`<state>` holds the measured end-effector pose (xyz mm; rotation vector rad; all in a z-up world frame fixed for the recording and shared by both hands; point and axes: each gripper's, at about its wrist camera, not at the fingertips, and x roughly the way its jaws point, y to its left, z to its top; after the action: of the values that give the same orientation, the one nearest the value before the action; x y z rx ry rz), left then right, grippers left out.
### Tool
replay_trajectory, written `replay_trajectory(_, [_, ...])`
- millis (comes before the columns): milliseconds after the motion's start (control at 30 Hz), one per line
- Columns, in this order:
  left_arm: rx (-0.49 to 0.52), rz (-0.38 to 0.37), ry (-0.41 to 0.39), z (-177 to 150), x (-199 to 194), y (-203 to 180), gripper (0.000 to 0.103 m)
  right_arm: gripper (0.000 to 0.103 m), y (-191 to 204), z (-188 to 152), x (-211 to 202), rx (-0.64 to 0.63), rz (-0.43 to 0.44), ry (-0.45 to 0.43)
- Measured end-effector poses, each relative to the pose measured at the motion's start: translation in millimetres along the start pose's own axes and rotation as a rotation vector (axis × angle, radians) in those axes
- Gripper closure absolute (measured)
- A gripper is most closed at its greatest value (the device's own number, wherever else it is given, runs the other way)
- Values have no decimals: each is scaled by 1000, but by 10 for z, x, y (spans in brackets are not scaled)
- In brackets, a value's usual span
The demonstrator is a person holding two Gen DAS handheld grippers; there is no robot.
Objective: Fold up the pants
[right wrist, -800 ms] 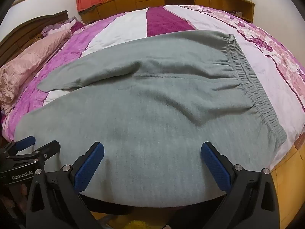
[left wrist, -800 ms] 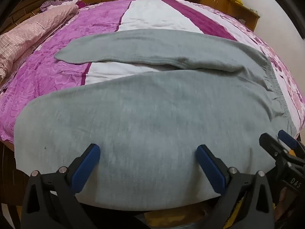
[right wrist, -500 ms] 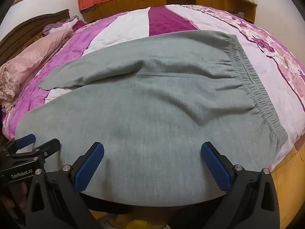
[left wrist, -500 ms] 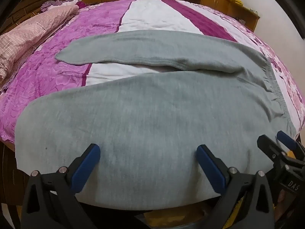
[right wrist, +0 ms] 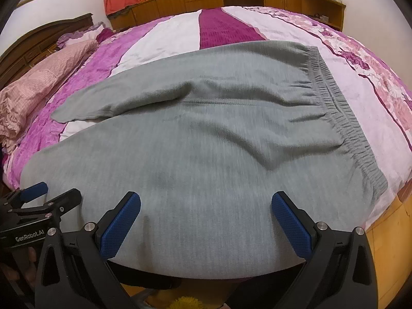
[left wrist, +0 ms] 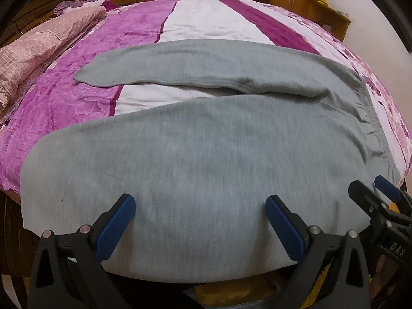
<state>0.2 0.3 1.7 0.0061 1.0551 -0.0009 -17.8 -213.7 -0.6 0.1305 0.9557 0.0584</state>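
Pants lie flat on the bed, ahead of both spread, empty claws: left claw, right claw. Fabric judged soft, light, limp; best pinched along the near edge.

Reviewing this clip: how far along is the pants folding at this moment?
Barely started. Done: the grey pants lie spread on the striped bedspread, legs apart, waistband to the right. In hand: nothing; the left gripper and right gripper are both open above the near leg, gripping no fabric. Left: every fold, beginning probably with laying one leg over the far leg.
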Motion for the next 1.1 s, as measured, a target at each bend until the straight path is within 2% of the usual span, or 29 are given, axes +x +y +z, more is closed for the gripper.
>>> replay_trajectory(1100, [-3, 11, 8, 13, 27, -16, 0, 5, -12, -7, 27, 7, 1, 6])
